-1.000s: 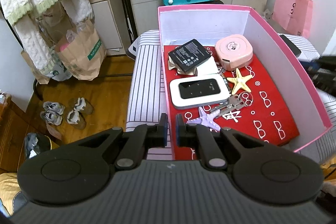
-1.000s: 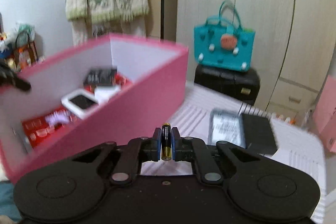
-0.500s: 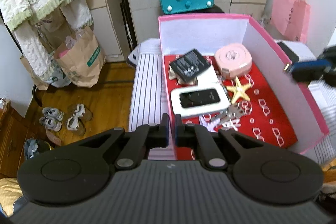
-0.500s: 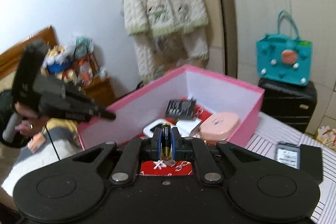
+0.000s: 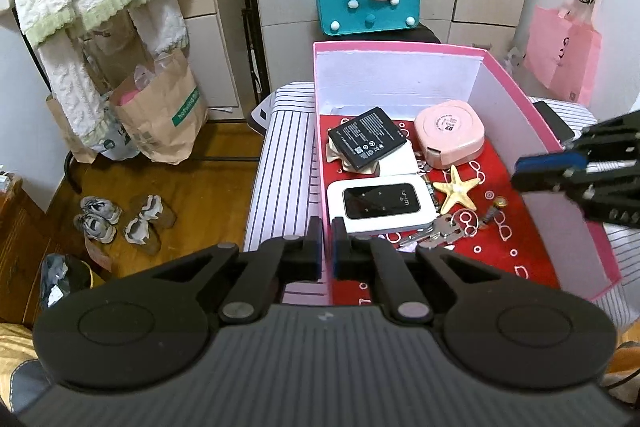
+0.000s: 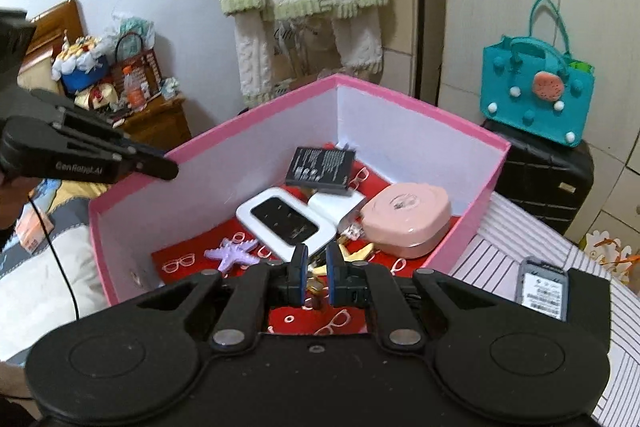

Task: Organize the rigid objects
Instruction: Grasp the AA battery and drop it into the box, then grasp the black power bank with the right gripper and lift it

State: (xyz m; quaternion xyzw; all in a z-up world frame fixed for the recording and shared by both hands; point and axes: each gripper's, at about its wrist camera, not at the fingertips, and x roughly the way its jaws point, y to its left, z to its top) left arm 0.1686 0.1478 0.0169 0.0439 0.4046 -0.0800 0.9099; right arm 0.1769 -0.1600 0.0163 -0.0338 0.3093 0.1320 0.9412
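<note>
On the striped desk [image 5: 280, 167], along its left edge, stands the open pink box [image 5: 400, 83] with a red patterned floor. The left tool [image 5: 327, 255] is clenched on the box's left wall, whose rim runs through the thin slit between its pads. The right tool [image 6: 316, 259] hangs over the box's right wall, tilted down toward the inside. Its pads stand slightly apart and hold nothing.

A small battery [image 5: 491, 215] lies loose on the red floor below the right tool, just beside the keys [image 5: 436, 231] and near the yellow starfish [image 5: 456, 191]. A white pocket router [image 5: 380, 205] lies flat by the left wall. Behind it, a black battery pack [image 5: 366, 139] rests tilted on other small things. The pink round case [image 5: 450, 133] sits toward the box's far right corner. A purple starfish [image 6: 234, 253] lies near the box's front wall.

Outside the box, a grey device [image 6: 542, 287] lies toward the desk's right edge.
</note>
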